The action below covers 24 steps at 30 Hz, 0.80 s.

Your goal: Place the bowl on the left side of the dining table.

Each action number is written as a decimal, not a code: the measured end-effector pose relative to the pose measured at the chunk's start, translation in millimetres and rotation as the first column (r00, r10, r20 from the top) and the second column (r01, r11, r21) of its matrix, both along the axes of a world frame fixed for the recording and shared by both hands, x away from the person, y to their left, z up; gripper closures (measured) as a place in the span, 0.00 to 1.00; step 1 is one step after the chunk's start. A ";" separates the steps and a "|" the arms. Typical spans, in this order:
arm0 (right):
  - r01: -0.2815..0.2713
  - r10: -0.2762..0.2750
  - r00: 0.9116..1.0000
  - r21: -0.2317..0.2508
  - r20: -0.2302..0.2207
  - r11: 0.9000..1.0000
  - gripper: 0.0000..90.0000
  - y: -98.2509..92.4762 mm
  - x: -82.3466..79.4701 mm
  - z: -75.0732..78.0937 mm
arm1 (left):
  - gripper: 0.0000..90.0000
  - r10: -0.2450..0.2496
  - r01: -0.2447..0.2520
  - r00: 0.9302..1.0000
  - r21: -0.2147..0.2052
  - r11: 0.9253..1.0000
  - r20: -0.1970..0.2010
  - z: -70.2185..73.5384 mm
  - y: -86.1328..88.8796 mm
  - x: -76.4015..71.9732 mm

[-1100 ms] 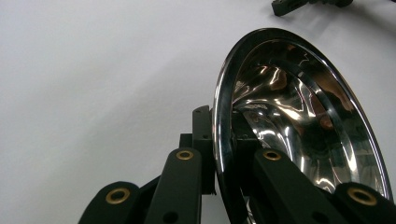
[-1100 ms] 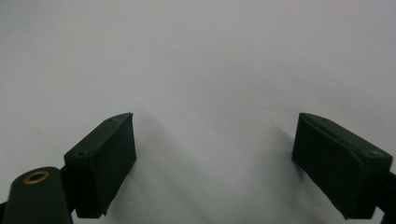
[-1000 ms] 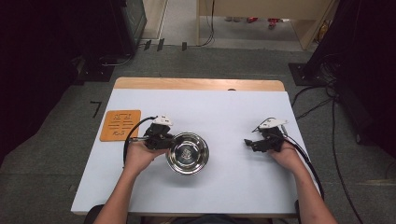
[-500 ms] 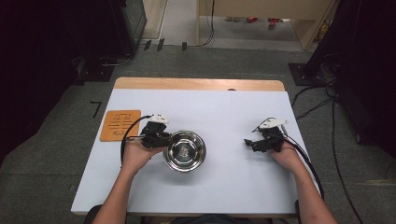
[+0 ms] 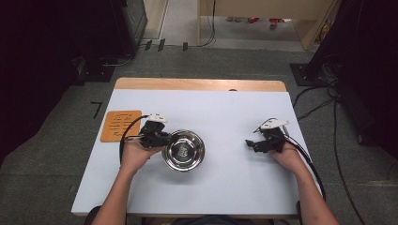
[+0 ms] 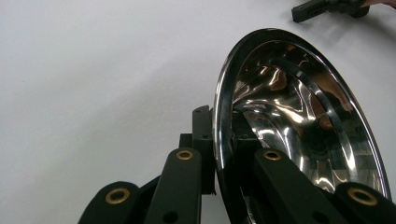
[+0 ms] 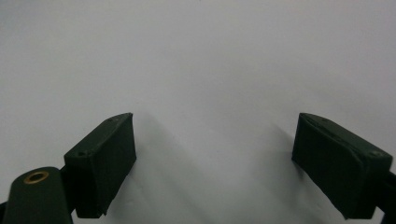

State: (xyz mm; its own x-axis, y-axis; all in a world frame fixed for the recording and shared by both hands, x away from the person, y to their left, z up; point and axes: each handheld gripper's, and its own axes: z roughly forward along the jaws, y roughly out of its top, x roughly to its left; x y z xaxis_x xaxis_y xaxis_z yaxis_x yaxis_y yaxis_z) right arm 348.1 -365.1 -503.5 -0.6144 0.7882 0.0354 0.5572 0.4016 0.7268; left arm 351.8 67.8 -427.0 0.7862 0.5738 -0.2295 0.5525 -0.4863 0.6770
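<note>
The steel bowl (image 5: 183,150) sits left of centre on the white desk (image 5: 220,187), its left rim clamped between the jaws of the left gripper (image 5: 162,139). The right gripper (image 5: 248,143) rests well apart to the right, jaws spread and empty. An orange mat (image 5: 120,125) lies near the desk's left edge. Grey floor (image 5: 61,122) surrounds the desk.

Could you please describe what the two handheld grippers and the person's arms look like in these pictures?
Both the left gripper and the right gripper are black, with a pale grey plate on top and a black cable trailing back. In the gripper views the jaws are matte black, blocky bars; the linkage arms carry brass-coloured rivets. The person's forearms are bare, with no sleeves, gloves or watch in sight.
</note>
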 end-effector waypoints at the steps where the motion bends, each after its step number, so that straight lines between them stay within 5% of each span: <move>1: -0.001 0.001 1.000 -0.001 0.000 1.000 0.14 0.0 0.0 0.0 | 0.95 0.004 -0.004 1.000 -0.003 1.000 -0.001 -0.1 0.4 0.2; 24: 0.001 -0.001 1.000 0.000 -0.001 1.000 0.14 0.1 -0.1 0.0 | 0.95 0.060 -0.060 0.998 -0.007 0.998 -0.015 -2.9 14.6 8.9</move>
State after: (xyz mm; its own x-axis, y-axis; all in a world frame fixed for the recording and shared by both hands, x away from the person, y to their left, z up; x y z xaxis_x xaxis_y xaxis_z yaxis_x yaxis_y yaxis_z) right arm 348.0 -365.0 -503.5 -0.6134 0.7890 0.0362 0.5583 0.4007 0.7264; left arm 360.7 82.4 -429.9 0.7466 0.6184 -0.2454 0.5909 -0.4469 0.6717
